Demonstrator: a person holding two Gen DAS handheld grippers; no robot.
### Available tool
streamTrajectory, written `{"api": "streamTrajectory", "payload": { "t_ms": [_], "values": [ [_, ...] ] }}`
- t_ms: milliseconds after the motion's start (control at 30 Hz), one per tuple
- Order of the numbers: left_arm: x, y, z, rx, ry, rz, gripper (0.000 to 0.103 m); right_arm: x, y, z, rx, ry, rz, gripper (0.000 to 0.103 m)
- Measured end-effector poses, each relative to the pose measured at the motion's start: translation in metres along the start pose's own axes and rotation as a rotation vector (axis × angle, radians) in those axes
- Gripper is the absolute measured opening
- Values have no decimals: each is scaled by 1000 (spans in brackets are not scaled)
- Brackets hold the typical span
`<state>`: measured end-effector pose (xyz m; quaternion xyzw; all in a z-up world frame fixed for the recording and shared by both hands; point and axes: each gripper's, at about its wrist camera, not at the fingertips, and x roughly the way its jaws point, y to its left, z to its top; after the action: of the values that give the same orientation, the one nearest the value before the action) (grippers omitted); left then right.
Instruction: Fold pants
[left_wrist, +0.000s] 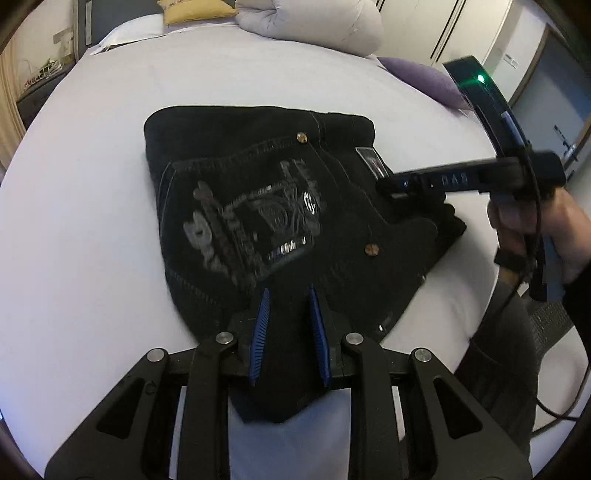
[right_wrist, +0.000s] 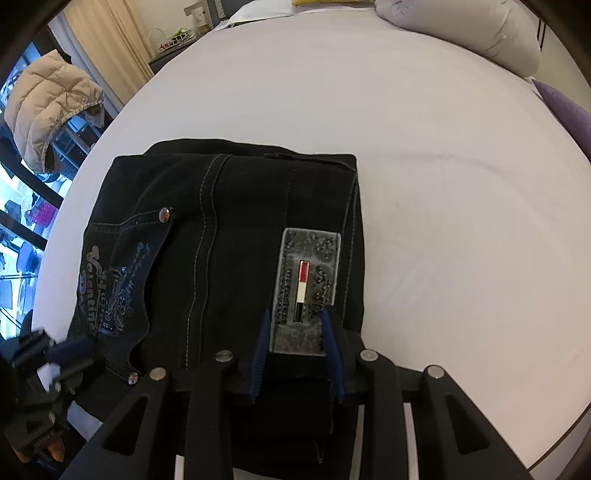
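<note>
The black jeans (left_wrist: 280, 206) lie folded into a compact stack on the white bed (left_wrist: 92, 206), back pocket with silver print facing up. My left gripper (left_wrist: 289, 295) is open, its blue-padded fingers straddling the near edge of the stack. My right gripper (right_wrist: 295, 317) is open over the waistband, its fingers either side of the grey brand patch (right_wrist: 306, 284). In the left wrist view the right gripper (left_wrist: 391, 186) reaches in from the right onto the waistband corner. In the right wrist view the pants (right_wrist: 236, 258) fill the centre and the left gripper (right_wrist: 70, 350) shows at lower left.
A rolled white duvet (left_wrist: 314, 22), a yellow pillow (left_wrist: 188, 9) and a purple cushion (left_wrist: 424, 79) lie at the far side of the bed. A beige puffer jacket (right_wrist: 48, 110) hangs by the window at left. A wardrobe (left_wrist: 461, 26) stands at right.
</note>
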<state>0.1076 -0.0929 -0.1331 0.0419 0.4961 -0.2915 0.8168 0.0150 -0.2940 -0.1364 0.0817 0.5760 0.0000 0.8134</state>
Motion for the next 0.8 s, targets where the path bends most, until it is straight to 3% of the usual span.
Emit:
{"api": "streamTrajectory", "payload": {
  "t_ms": [200, 300, 333, 367, 467, 567, 633, 700, 733, 800],
  "values": [
    [19, -7, 4, 10, 26, 5, 22, -39, -5, -9, 114, -87, 77, 32],
    [29, -6, -1, 19, 27, 16, 22, -28, 3, -31, 73, -57, 52, 41],
    [30, -3, -1, 16, 28, 12, 22, -24, 6, -37, 47, -71, 40, 44],
    [33, -3, -1, 15, 27, 10, 22, -23, 11, -46, -13, -129, 26, 53],
    [37, -4, 1, 8, 27, 5, 22, -26, 23, -55, -116, -194, -24, 56],
    [19, 6, -2, -15, 23, -17, 22, -43, 7, -44, 4, -194, 83, 60],
    [12, 14, 0, -63, 14, -50, 22, -65, -14, -39, 108, -272, 174, 63],
    [-6, 29, 0, -110, -7, -64, 23, -81, -30, -38, 160, -338, 177, 75],
    [-15, 35, -1, -127, -29, -69, 25, -88, -40, -36, 180, -357, 190, 75],
    [-30, 50, -1, -169, -67, -67, 48, -87, -61, -32, 212, -339, 240, 75]
  ]
}}
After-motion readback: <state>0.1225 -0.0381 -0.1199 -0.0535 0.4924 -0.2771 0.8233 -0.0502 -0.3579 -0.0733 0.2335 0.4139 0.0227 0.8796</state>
